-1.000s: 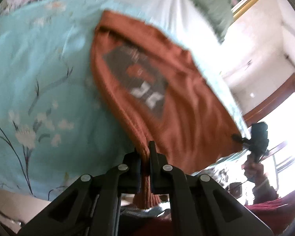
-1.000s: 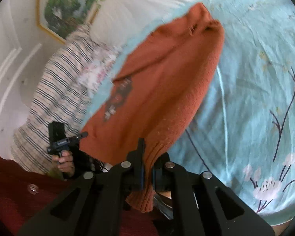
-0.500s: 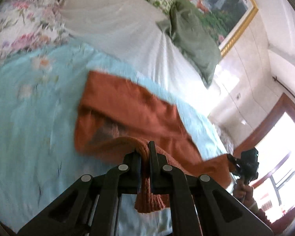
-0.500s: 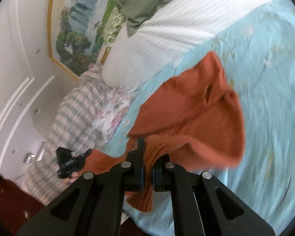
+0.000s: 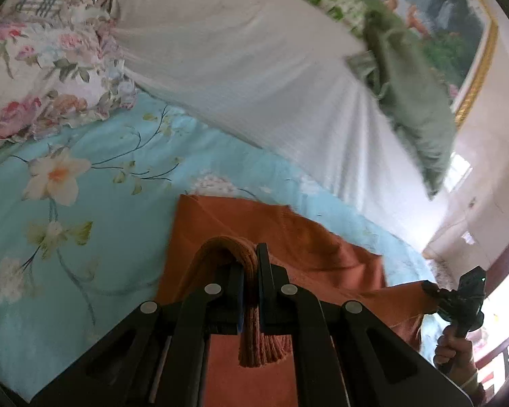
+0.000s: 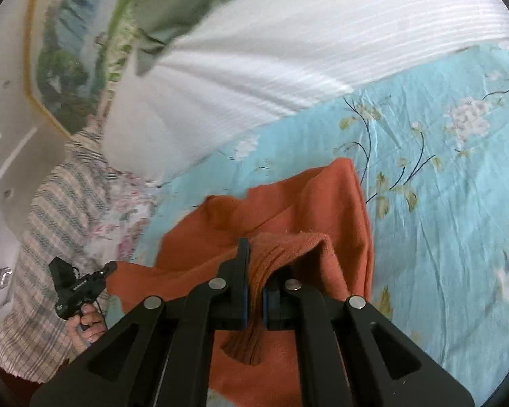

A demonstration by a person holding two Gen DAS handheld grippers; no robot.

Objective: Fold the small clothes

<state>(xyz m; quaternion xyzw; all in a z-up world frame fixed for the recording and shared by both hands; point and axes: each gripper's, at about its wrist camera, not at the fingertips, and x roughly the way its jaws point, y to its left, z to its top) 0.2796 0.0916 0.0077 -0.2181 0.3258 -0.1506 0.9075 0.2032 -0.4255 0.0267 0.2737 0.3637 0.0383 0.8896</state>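
Observation:
An orange knit sweater (image 5: 288,237) lies partly on the light blue floral bedspread (image 5: 85,237), its far part flat and its near part lifted. My left gripper (image 5: 251,264) is shut on the ribbed hem at one corner. My right gripper (image 6: 254,264) is shut on the ribbed hem at the other corner of the sweater (image 6: 322,210). Both hold the hem above the sweater's lower part, so the cloth doubles over itself. The right gripper also shows far right in the left wrist view (image 5: 431,288), the left gripper far left in the right wrist view (image 6: 110,266).
A white striped bolster (image 5: 254,68) lies across the bed behind the sweater. A green pillow (image 5: 414,101) leans at the headboard under a framed painting (image 5: 441,6). A floral pillow (image 5: 34,78) and a plaid pillow (image 6: 51,237) sit at the left side.
Both grippers carried the hem forward over the sweater towards the pillows. The sweater, hanging spread with its dark print showing a second ago, now lies folded over itself and the print is hidden.

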